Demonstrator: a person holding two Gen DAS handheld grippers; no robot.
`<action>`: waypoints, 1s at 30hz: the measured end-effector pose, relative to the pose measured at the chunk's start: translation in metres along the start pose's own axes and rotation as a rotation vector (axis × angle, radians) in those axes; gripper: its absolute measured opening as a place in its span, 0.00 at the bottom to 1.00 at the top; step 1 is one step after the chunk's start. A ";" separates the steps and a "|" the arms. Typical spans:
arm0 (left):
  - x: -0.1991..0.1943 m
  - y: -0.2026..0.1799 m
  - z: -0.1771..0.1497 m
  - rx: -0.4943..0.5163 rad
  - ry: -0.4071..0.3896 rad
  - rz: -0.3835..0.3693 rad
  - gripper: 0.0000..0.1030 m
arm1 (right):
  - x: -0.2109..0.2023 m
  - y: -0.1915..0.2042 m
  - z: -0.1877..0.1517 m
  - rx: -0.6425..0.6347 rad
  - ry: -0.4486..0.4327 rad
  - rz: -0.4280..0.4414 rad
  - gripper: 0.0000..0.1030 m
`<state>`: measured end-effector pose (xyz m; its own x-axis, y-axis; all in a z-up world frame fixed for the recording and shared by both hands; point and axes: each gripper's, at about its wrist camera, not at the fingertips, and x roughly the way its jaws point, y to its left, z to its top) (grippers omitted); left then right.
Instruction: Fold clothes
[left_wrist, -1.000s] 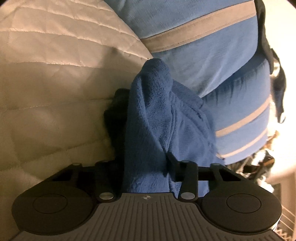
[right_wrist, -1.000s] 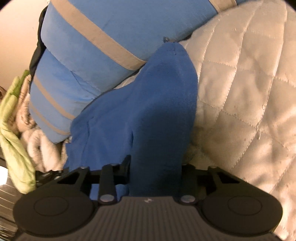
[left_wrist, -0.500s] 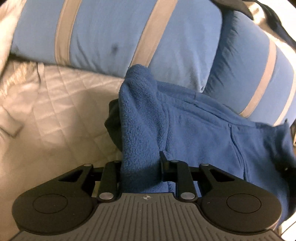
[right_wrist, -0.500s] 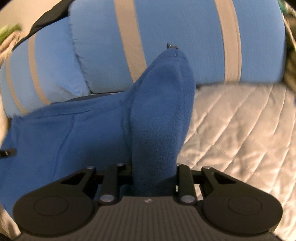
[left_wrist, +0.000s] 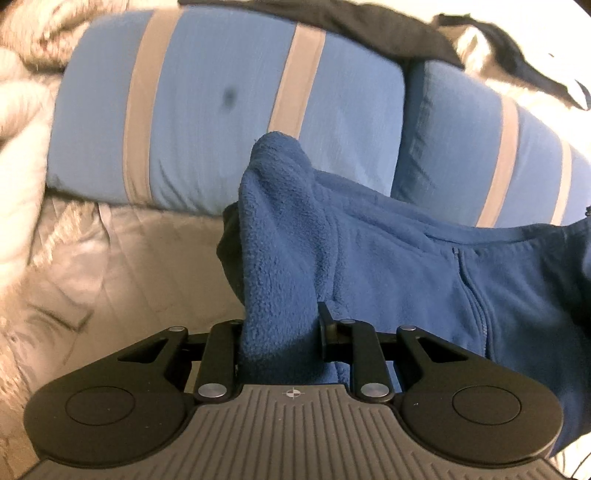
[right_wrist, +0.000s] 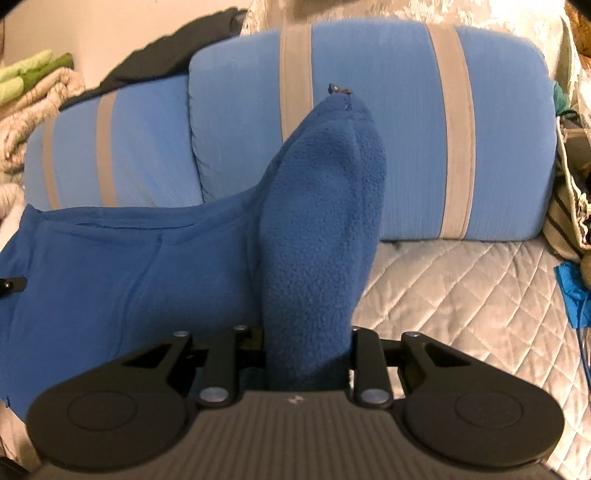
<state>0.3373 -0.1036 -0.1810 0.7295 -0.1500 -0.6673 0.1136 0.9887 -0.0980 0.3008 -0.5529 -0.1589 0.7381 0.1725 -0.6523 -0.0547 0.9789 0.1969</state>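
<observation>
Nubby blue fleece jacket (left_wrist: 424, 266) stretched mid-frame: left gripper (left_wrist: 280, 343) and right gripper (right_wrist: 308, 354) each clamped on bunched fold. Striped blue cushions (right_wrist: 369, 110) above; quilted beige cover (right_wrist: 461, 295), possibly satin, bare lower right.

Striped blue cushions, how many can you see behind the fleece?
2. One striped blue cushion stands against the sofa back on the right of the right wrist view, the other beside it on the left. More may be hidden.
</observation>
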 end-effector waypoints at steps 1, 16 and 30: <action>-0.004 0.000 0.004 0.006 -0.012 0.000 0.24 | -0.004 0.000 0.004 0.004 -0.007 0.003 0.26; -0.043 -0.003 0.024 0.011 -0.106 0.017 0.24 | -0.038 0.027 0.030 0.002 -0.084 0.022 0.26; -0.047 0.038 0.014 -0.019 -0.073 0.096 0.24 | -0.015 0.074 0.018 -0.075 -0.052 0.053 0.26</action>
<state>0.3163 -0.0589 -0.1431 0.7834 -0.0543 -0.6191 0.0287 0.9983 -0.0513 0.2979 -0.4847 -0.1217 0.7667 0.2198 -0.6033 -0.1432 0.9744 0.1730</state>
